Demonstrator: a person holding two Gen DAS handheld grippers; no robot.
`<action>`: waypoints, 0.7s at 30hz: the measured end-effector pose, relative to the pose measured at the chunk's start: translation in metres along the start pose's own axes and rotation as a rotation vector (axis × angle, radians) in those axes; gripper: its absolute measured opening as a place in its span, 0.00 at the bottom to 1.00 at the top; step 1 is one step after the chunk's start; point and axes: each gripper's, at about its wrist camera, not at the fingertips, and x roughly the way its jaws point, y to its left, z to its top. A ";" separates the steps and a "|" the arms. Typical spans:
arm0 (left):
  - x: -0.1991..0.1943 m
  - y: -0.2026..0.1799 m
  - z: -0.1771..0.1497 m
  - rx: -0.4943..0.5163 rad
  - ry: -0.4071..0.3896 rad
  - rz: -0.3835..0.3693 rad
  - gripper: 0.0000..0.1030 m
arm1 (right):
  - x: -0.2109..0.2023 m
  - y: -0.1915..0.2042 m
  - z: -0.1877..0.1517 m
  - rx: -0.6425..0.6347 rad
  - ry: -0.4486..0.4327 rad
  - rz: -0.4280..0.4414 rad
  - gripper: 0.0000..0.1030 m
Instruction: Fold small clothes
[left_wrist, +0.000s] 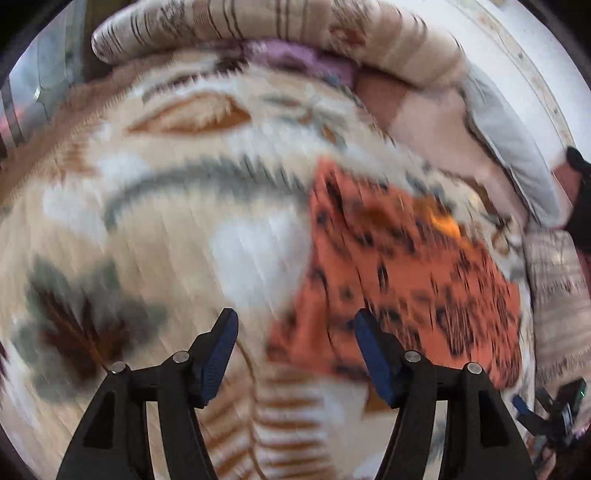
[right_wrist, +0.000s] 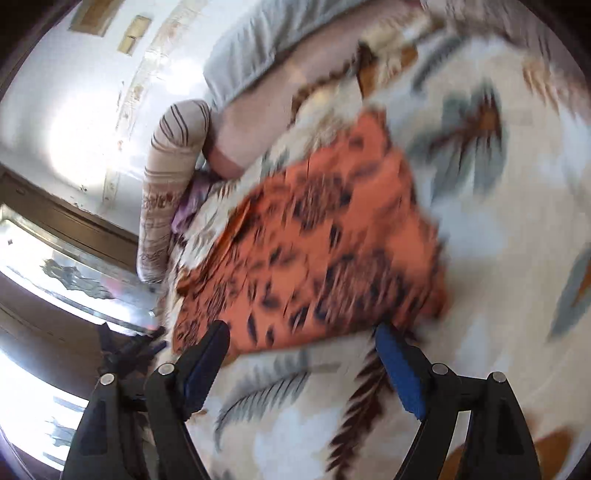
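Left wrist view shows the orange garment (left_wrist: 406, 280) lying on a fleece blanket (left_wrist: 166, 221) that covers the bed. The garment is small, orange with many dark spots and streaks, and it looks flattened into a rough four-sided shape, with a brighter orange patch near its far edge. The picture is blurred, so seams and edges of the cloth cannot be read well. The left gripper (left_wrist: 295, 336) hangs above the blanket just beside the near left corner of the garment, its blue-padded fingers wide apart with nothing between them.

From the right wrist view the same garment (right_wrist: 314, 251) fills the middle, and the right gripper (right_wrist: 301, 345) is at its near edge, also spread open and empty; I cannot tell if the finger tips touch the cloth.

Only the left view shows the whole striped bolster (left_wrist: 258, 29) beyond the garment with a purple cloth (left_wrist: 295, 55) under it, and the other gripper (left_wrist: 550, 410) small at the right rim. Only the right view shows the window (right_wrist: 55, 266) and the white wall (right_wrist: 74, 110) to the left of the garment. A grey pillow (right_wrist: 251, 48) lies beyond the garment in both.
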 end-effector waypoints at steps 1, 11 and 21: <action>0.008 -0.002 -0.011 -0.011 0.021 -0.011 0.65 | 0.011 -0.006 -0.007 0.052 0.017 0.011 0.81; 0.046 -0.034 -0.003 -0.043 -0.057 0.144 0.45 | 0.043 -0.041 0.011 0.437 -0.240 -0.025 0.78; -0.052 -0.050 -0.006 -0.038 -0.168 0.012 0.16 | 0.005 0.015 0.043 0.211 -0.215 -0.009 0.08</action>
